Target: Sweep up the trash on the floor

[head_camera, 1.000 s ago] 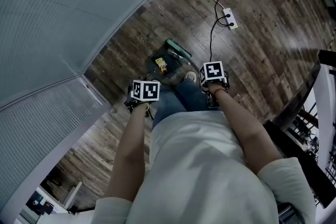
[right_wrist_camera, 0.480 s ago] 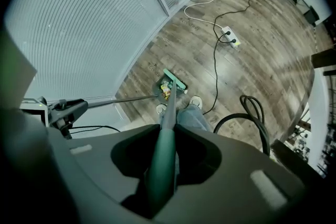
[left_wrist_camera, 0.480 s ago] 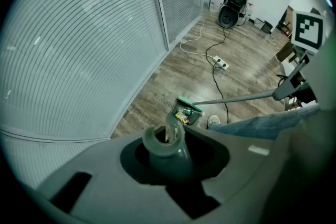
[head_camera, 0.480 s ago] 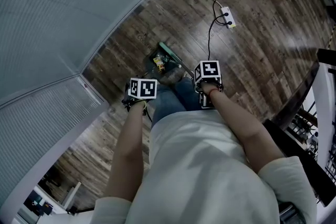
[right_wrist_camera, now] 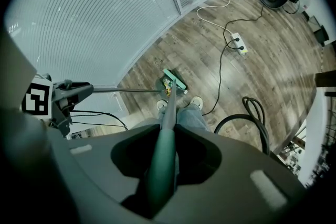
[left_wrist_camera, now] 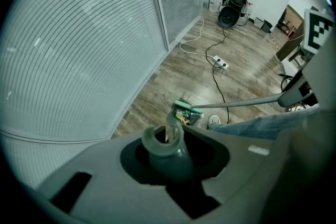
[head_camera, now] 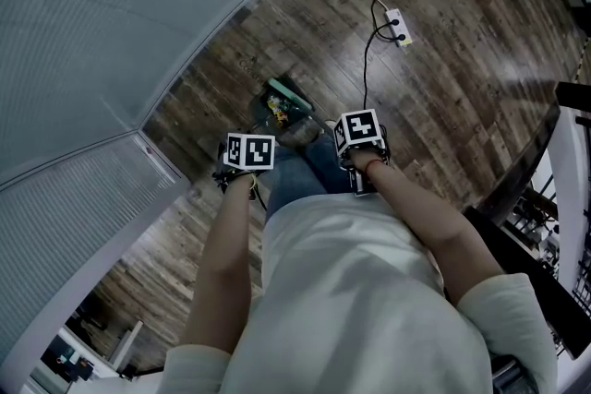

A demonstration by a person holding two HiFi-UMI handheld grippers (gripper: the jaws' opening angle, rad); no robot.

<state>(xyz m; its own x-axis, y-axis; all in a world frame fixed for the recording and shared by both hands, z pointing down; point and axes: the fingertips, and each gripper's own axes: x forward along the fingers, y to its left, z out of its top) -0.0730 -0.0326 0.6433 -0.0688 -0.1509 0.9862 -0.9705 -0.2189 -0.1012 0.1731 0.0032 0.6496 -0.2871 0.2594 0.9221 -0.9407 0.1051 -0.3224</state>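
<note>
Your left gripper (left_wrist_camera: 170,162) is clamped on the grey-green top of the dustpan handle (left_wrist_camera: 163,143); the jaws press on it from both sides, and the tube's open end stands just above them; from there the handle drops to the dustpan (left_wrist_camera: 181,117) on the wood floor (left_wrist_camera: 247,68).

Your right gripper (right_wrist_camera: 163,165) is clamped on the teal grip of the broom (right_wrist_camera: 169,108); its pole runs straight down from the jaws, between your two shoes (right_wrist_camera: 197,102), to the teal broom head (right_wrist_camera: 175,80).

The trash (head_camera: 276,112), yellow and mixed bits, lies inside the dustpan; the pan sits on the floor just ahead of your shoes, near the foot of the glass wall (head_camera: 111,32) with its blinds; the broom head rests along the pan's far side, right beside the trash; whether it touches the pan cannot be told from these views.

In the head view both grippers are in front of your body, marker cubes up; the left one is over your left thigh, the right one over your right, with a clear gap between them.

Farther out on the floor lies a white power strip (head_camera: 399,26); a black cable (head_camera: 367,69) runs from it toward your feet. In the right gripper view a loop of black hose (right_wrist_camera: 230,116) lies on the floor beside your right leg.
</note>
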